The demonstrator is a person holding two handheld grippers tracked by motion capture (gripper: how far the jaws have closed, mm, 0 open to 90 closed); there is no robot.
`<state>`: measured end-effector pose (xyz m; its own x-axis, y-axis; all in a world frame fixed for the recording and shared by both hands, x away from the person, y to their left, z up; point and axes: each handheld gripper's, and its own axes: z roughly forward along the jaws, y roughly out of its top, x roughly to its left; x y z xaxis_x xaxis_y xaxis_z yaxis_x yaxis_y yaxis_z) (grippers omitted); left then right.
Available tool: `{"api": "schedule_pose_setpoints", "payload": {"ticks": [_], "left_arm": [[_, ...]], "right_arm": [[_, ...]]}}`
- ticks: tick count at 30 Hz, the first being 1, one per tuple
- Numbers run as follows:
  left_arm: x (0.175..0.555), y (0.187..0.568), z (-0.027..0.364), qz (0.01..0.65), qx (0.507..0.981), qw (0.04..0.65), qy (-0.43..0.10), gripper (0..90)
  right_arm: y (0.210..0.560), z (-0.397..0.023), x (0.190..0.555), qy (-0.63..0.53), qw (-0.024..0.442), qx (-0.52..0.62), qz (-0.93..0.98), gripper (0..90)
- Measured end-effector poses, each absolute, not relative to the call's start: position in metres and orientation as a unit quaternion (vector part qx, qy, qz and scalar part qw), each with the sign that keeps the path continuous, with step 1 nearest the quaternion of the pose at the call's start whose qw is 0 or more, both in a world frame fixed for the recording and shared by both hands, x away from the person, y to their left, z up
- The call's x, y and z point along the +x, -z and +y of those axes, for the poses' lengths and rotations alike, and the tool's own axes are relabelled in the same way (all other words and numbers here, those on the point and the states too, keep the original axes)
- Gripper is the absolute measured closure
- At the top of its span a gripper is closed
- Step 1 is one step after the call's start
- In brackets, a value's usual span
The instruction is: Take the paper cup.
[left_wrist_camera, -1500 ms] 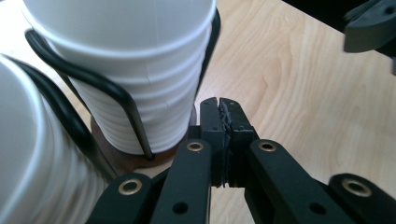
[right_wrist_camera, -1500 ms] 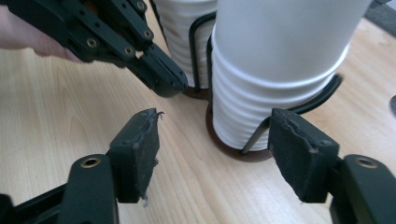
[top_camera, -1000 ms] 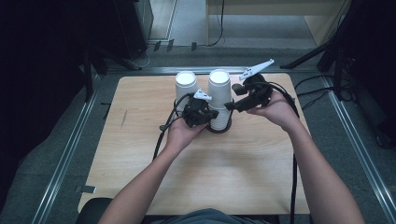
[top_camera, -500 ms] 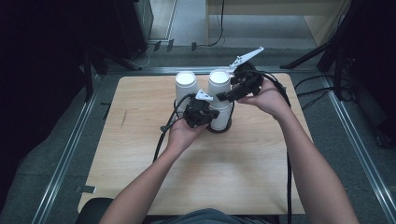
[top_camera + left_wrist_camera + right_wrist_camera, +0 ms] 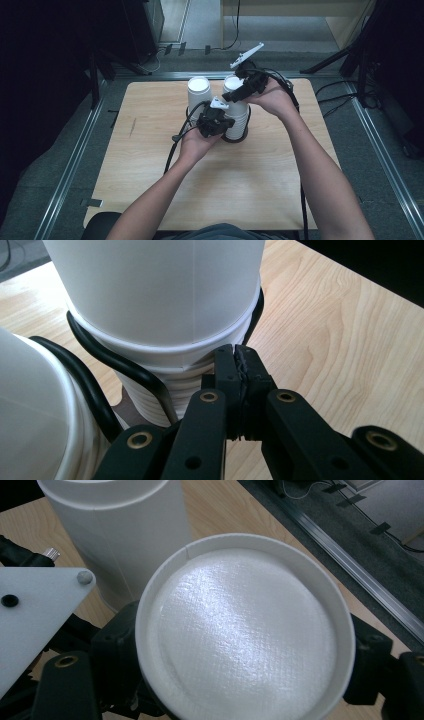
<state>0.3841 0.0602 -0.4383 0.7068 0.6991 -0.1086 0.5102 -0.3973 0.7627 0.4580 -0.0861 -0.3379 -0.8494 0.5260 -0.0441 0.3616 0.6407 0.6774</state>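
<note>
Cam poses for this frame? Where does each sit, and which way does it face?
High view: above the person's side, looking forward and down at the table; both forearms, left gripper, right gripper.
Left gripper view: on that gripper, along its shut jaws at the cup stack.
Right gripper view: looking down on the stack's top cup, between its jaws.
Shared: all show both stacks.

Overhead light: tabletop [image 5: 150, 190] evenly lit, surroundings nearly black. Soft shadows only. Glare patch on the cup [image 5: 245, 625] bottom in the right gripper view. Close-ups slightly soft up close; high view sharp, mildly grainy.
</note>
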Motion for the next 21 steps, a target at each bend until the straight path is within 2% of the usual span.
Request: {"api": "schedule_pose_setpoints", "payload": {"ticks": [21], "left_arm": [[0.3837, 0.4390, 0.0620, 0.363, 0.829, 0.411, -0.112, 89.1]], "right_arm": [[0.3324, -0.0819, 0.4565, -0.328, 0.123, 0.249, 0.903, 24.0]]}}
